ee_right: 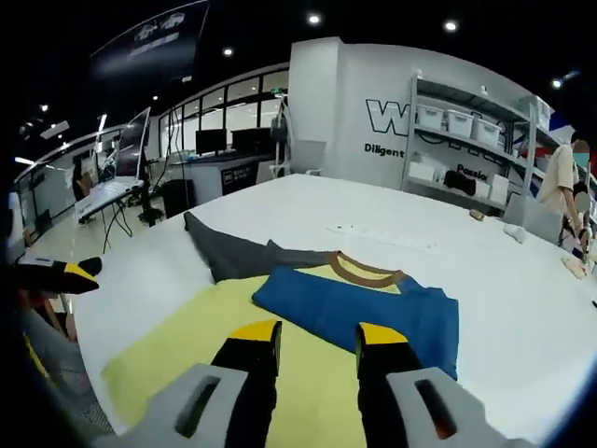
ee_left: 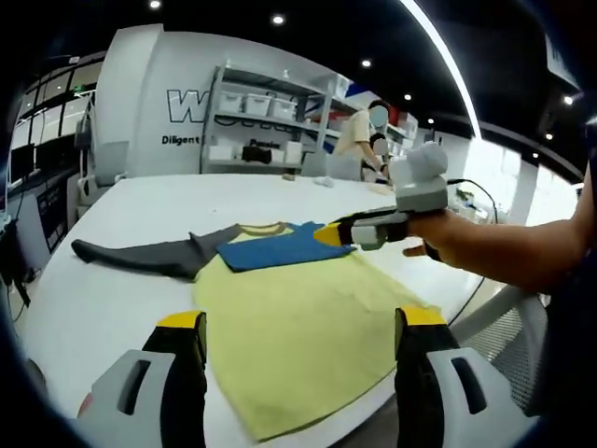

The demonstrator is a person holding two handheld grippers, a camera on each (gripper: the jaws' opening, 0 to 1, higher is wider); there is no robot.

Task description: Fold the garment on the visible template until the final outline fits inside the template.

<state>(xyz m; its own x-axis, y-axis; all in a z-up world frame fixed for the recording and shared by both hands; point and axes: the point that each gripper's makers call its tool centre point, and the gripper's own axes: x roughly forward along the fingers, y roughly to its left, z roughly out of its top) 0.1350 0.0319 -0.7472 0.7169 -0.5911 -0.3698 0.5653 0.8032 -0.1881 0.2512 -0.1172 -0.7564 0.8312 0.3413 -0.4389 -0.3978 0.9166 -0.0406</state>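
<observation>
Left gripper [ee_left: 297, 327] nearest, jaws spread wide and grasping nothing, hovering over the near hem of the yellow shirt [ee_left: 308, 327]. Shirt spread flat on the white surface [ee_left: 112, 299], brown collar far, blue sleeves [ee_right: 359, 313] folded across the chest. Gray cloth [ee_right: 229, 252] beside the far shoulder, touching. Right gripper [ee_right: 317, 338] above the yellow front just short of the blue, jaws parted, released. Shelving [ee_right: 466, 140] and a person [ee_left: 359, 135] beyond.

I see the yellow T-shirt [ee_right: 187, 355] as soft matt cloth, lightly creased, with a blue sleeve [ee_right: 359, 313] and a ribbed brown collar [ee_right: 368, 273]. The grey sleeve [ee_left: 140, 254] is equally dull fabric. The white worktop [ee_right: 308, 201] looks smooth, faintly glossy. My left tool [ee_left: 297, 347] shows matt grey plastic with yellow-tipped black fingers [ee_left: 187, 359].
</observation>
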